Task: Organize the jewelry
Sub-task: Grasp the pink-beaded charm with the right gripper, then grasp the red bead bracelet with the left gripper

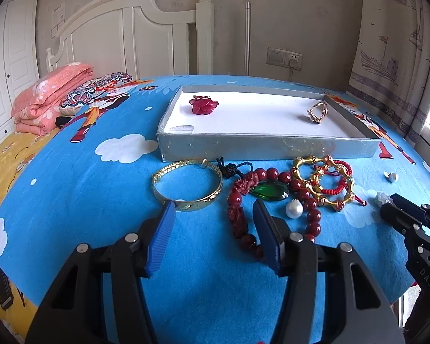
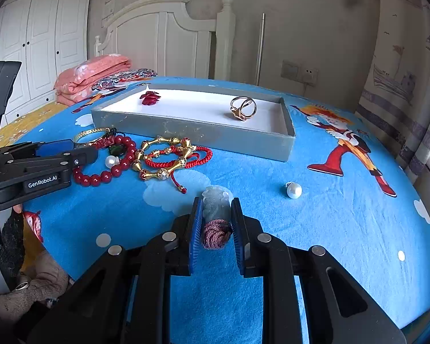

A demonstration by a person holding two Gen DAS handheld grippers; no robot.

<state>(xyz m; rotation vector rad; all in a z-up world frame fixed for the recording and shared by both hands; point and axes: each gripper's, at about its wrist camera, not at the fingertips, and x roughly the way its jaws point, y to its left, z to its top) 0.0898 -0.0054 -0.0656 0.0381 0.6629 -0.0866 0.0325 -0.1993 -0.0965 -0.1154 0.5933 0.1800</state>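
My left gripper (image 1: 213, 210) hovers open over the blue bedsheet. Part of a red bead bracelet (image 1: 238, 220) lies between its fingers, untouched, and a gold bangle (image 1: 186, 186) lies at the left fingertip. My right gripper (image 2: 216, 205) is shut on a pale jade pendant (image 2: 215, 203) with a pinkish cord knot (image 2: 216, 233). A grey tray (image 1: 266, 146) behind the pile holds a red flower piece (image 1: 203, 104) and a gold ring (image 1: 318, 111). A green gem (image 1: 269, 190), a pearl (image 1: 294, 209), a gold link bracelet (image 1: 326, 199) and a red cord bracelet (image 1: 339, 185) lie in the pile.
A loose pearl earring (image 2: 294, 190) lies on the sheet right of the pile. Folded pink bedding (image 1: 48, 97) and a patterned pillow (image 1: 97, 90) sit at the far left by the white headboard (image 1: 129, 34). A curtain (image 2: 401, 86) hangs at the right.
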